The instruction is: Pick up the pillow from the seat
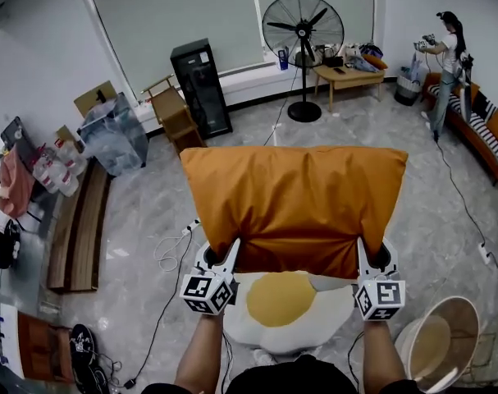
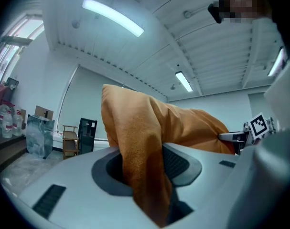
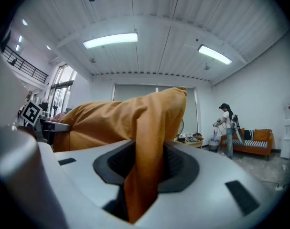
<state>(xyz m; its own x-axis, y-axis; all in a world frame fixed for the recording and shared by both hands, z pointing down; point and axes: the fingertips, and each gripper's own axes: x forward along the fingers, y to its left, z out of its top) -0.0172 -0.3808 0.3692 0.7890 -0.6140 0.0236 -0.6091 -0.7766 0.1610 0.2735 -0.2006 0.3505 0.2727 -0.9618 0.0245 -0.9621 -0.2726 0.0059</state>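
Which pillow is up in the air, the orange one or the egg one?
The plain orange pillow: the left gripper and right gripper each pinch a near corner. The egg-shaped cushion sits below it.

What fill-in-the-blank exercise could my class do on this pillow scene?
1. The pillow held up in the air is ____ in colour.
2. It is pinched by ____ grippers: the left gripper and the right gripper.
3. Below it lies a cushion that looks like a fried ____.
4. The fan by the far window is ____ in colour.

Missing words: orange; two; egg; black.
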